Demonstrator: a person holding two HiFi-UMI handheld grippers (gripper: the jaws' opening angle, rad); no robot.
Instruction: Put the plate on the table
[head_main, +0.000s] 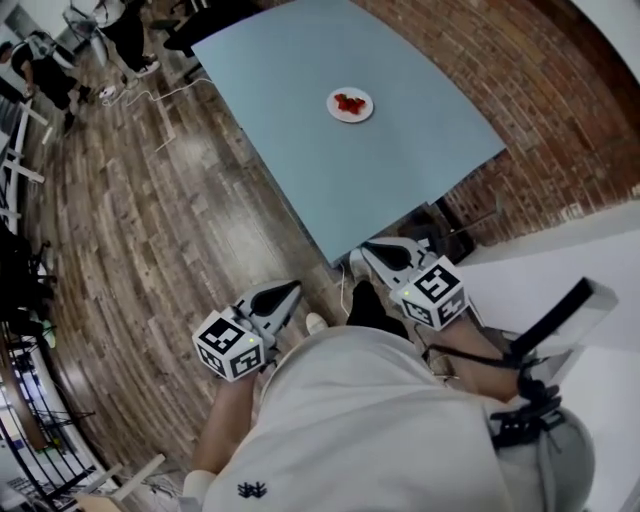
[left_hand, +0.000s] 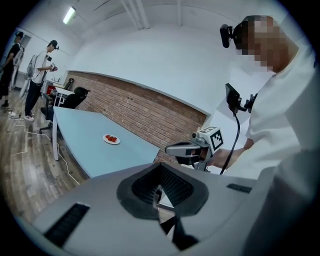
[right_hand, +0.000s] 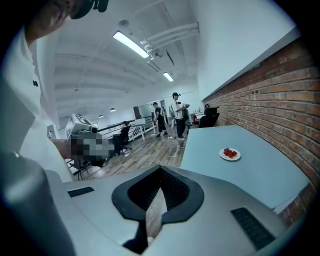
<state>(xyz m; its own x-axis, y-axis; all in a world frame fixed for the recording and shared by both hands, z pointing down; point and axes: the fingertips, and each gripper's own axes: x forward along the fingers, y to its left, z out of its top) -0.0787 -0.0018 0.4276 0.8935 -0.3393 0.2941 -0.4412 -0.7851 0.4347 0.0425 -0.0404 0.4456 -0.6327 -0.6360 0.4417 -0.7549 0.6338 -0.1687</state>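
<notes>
Lit brightly and evenly by ceiling strip lamps (right_hand: 131, 44). Pale glare on the wood floor (head_main: 190, 150), flat even tone across the table (head_main: 330, 170). Bent hard by fisheye distortion, blackened at corners. Slightly soft throughout, blurrier toward edges.

A brown wood-plank floor (head_main: 140, 230) runs up to a red brick wall (head_main: 540, 90). A thin white cable (head_main: 165, 95) trails over the planks. Far off, a standing person in a white shirt (right_hand: 177, 117) is near a black office chair (right_hand: 212, 119), under a long ceiling strip light (right_hand: 131, 44).
</notes>
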